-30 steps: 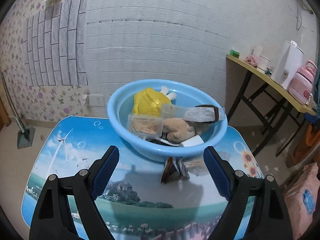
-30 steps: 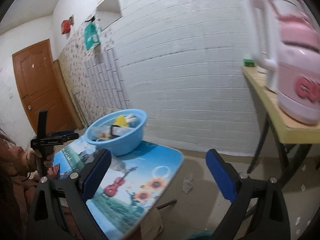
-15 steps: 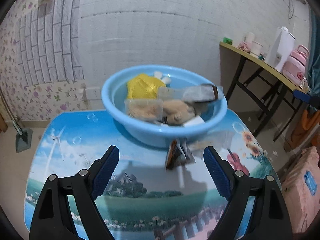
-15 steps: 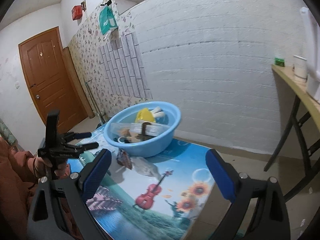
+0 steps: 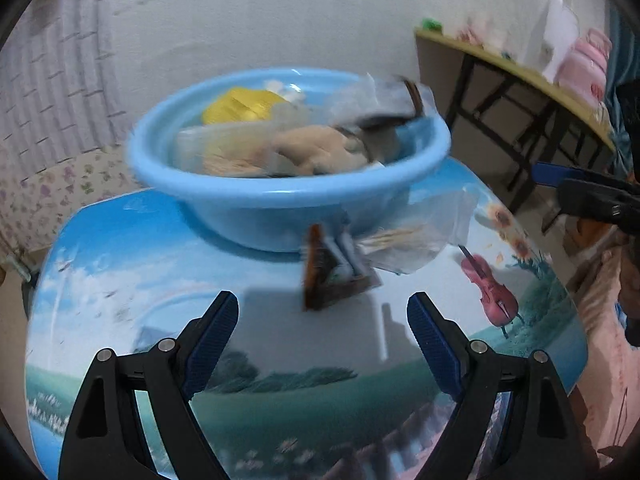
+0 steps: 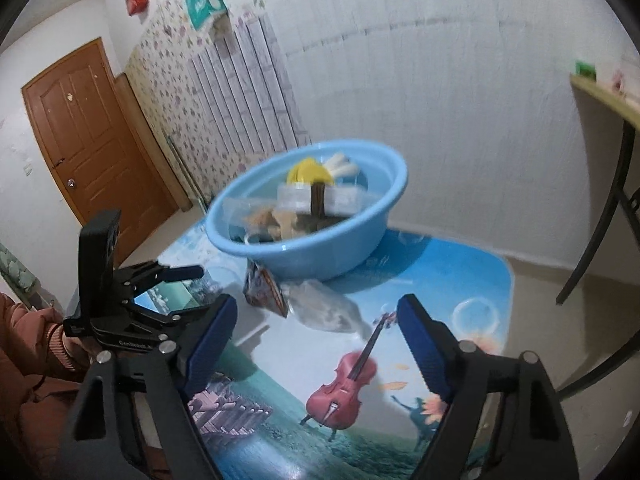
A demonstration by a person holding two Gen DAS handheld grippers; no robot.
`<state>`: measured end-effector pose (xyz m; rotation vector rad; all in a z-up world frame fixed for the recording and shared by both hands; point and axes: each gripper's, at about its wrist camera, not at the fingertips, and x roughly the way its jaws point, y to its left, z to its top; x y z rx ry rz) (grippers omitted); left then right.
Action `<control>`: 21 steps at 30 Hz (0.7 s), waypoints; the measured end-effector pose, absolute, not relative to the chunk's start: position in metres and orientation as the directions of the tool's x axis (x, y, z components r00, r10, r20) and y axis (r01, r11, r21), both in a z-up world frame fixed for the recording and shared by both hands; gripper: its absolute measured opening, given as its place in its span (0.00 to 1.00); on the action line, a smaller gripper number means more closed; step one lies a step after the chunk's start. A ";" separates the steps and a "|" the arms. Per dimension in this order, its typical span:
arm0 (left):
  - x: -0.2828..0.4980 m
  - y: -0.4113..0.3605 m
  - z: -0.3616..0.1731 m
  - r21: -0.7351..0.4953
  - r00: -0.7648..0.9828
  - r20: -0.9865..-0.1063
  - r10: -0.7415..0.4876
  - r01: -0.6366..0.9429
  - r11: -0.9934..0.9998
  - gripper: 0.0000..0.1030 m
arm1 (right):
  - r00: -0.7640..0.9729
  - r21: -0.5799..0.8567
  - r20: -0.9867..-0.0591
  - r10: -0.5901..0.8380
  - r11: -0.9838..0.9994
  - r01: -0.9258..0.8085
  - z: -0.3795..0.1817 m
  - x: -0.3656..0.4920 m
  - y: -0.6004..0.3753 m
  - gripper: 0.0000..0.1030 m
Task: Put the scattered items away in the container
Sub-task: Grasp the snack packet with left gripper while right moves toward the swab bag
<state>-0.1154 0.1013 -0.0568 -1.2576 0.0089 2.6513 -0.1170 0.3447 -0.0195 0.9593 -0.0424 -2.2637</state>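
Left wrist view is showing my left gripper [image 5: 322, 334] gaping empty short of the brown packet [image 5: 334, 270] beside the basin [image 5: 280, 208], while my right gripper [image 6: 316, 330] is closing on nothing (risking nudging the clear bag [image 6: 326, 310] away).

No legible text; left tool [image 6: 192, 284] print blurred.

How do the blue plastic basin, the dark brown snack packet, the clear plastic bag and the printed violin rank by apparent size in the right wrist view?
1. Blue plastic basin, clearly largest.
2. Printed violin and clear plastic bag: similar, and the violin is nearer the camera, so unranked.
3. Dark brown snack packet, smallest.
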 end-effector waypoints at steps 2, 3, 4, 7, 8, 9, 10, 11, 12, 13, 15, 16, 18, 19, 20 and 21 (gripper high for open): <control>-0.122 0.110 -0.061 -0.063 -0.607 -0.774 0.177 -0.205 -0.977 0.84 | -0.502 0.266 -0.650 -0.571 -0.789 0.554 -0.030 -0.123 0.337 0.73; -0.124 0.114 -0.063 -0.046 -0.608 -0.776 0.168 -0.211 -0.976 0.84 | -0.495 0.268 -0.659 -0.566 -0.792 0.549 -0.035 -0.126 0.333 0.71; -0.126 0.116 -0.064 -0.039 -0.608 -0.776 0.167 -0.218 -0.975 0.84 | -0.492 0.271 -0.665 -0.562 -0.795 0.542 -0.039 -0.128 0.330 0.67; -0.132 0.121 -0.065 -0.042 -0.592 -0.786 0.175 -0.231 -0.972 0.79 | -0.466 0.293 -0.685 -0.560 -0.797 0.528 -0.051 -0.136 0.324 0.65; -0.133 0.122 -0.065 -0.041 -0.586 -0.790 0.178 -0.239 -0.970 0.62 | -0.458 0.295 -0.691 -0.558 -0.797 0.526 -0.054 -0.137 0.321 0.65; -0.134 0.124 -0.066 -0.030 -0.579 -0.797 0.170 -0.243 -0.970 0.52 | -0.455 0.290 -0.697 -0.554 -0.798 0.527 -0.056 -0.138 0.318 0.65; -0.135 0.125 -0.066 -0.011 -0.578 -0.802 0.150 -0.237 -0.971 0.39 | -0.450 0.287 -0.702 -0.552 -0.798 0.530 -0.058 -0.139 0.315 0.65; -0.136 0.125 -0.066 -0.002 -0.580 -0.801 0.144 -0.238 -0.971 0.36 | -0.444 0.284 -0.709 -0.548 -0.798 0.532 -0.060 -0.139 0.311 0.65; -0.135 0.125 -0.066 -0.016 -0.576 -0.802 0.159 -0.246 -0.969 0.34 | -0.442 0.280 -0.715 -0.543 -0.801 0.530 -0.061 -0.140 0.308 0.65; -0.135 0.125 -0.066 -0.026 -0.571 -0.803 0.168 -0.249 -0.968 0.30 | -0.438 0.279 -0.719 -0.540 -0.801 0.529 -0.063 -0.140 0.305 0.65; -0.132 0.124 -0.065 -0.040 -0.567 -0.804 0.181 -0.253 -0.967 0.27 | -0.427 0.275 -0.731 -0.532 -0.803 0.529 -0.066 -0.142 0.300 0.65; -0.129 0.123 -0.064 -0.049 -0.568 -0.801 0.192 -0.257 -0.965 0.26 | -0.423 0.272 -0.739 -0.524 -0.806 0.525 -0.068 -0.143 0.297 0.65; -0.125 0.121 -0.062 -0.066 -0.572 -0.792 0.211 -0.263 -0.963 0.25 | -0.420 0.263 -0.749 -0.512 -0.813 0.519 -0.070 -0.145 0.292 0.65; -0.121 0.119 -0.061 -0.070 -0.576 -0.788 0.217 -0.266 -0.961 0.25 | -0.425 0.256 -0.751 -0.505 -0.816 0.517 -0.070 -0.145 0.290 0.65; -0.118 0.117 -0.059 -0.071 -0.579 -0.785 0.219 -0.267 -0.961 0.25 | -0.429 0.252 -0.752 -0.501 -0.819 0.515 -0.071 -0.145 0.288 0.65; -0.115 0.114 -0.058 -0.073 -0.582 -0.782 0.222 -0.268 -0.961 0.25 | -0.431 0.252 -0.752 -0.499 -0.821 0.512 -0.071 -0.145 0.287 0.65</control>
